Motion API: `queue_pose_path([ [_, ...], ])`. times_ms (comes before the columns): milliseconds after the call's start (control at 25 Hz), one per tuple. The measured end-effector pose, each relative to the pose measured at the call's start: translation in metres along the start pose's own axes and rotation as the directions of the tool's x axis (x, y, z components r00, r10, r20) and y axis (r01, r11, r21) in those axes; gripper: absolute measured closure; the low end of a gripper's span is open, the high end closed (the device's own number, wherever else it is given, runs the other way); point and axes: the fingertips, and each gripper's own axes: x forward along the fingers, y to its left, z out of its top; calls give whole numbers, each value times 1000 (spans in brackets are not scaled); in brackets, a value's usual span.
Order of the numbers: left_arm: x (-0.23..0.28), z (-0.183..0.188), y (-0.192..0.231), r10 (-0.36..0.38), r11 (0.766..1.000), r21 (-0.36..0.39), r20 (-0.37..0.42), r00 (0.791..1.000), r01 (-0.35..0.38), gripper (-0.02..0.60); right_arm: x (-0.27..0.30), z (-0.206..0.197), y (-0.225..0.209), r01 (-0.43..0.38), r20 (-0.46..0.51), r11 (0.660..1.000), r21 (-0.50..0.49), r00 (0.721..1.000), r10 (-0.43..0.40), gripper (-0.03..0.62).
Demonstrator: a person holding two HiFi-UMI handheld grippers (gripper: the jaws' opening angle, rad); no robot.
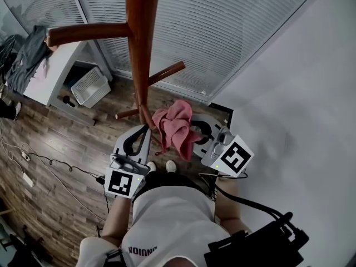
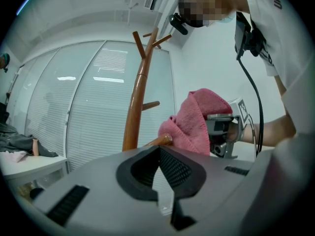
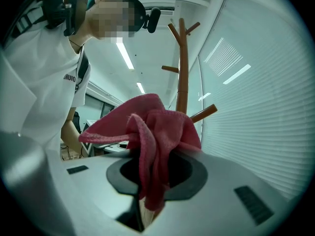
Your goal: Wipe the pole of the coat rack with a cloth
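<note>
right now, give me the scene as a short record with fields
pole: wooden coat rack pole, upright, with pegs branching off it
cloth: pink cloth, bunched, beside the lower pole; can't tell if they touch
right gripper: jaws shut on the pink cloth
left gripper: jaws together, nothing between them, tips close to a peg
background: white basket on the wood floor

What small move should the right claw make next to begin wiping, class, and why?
Probably ease the right claw sideways toward the brown wooden coat-rack pole until the crumpled pink cloth presses against it. The claw is already shut on the cloth, and the left gripper view shows the cloth hanging beside the pole with a gap between them, so no wiping contact exists yet.
</note>
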Motion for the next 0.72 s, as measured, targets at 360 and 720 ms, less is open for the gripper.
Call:
queue_pose_path([
  [360,0,-8,-25,-31,999,5,-18,999,31,568,-37,12,-26,142,49,990,-2,989,-141,510],
  [720,14,4,-61,-131,991,-21,26,991,132,568,-63,12,-53,273,56,962,-3,960,-273,510],
])
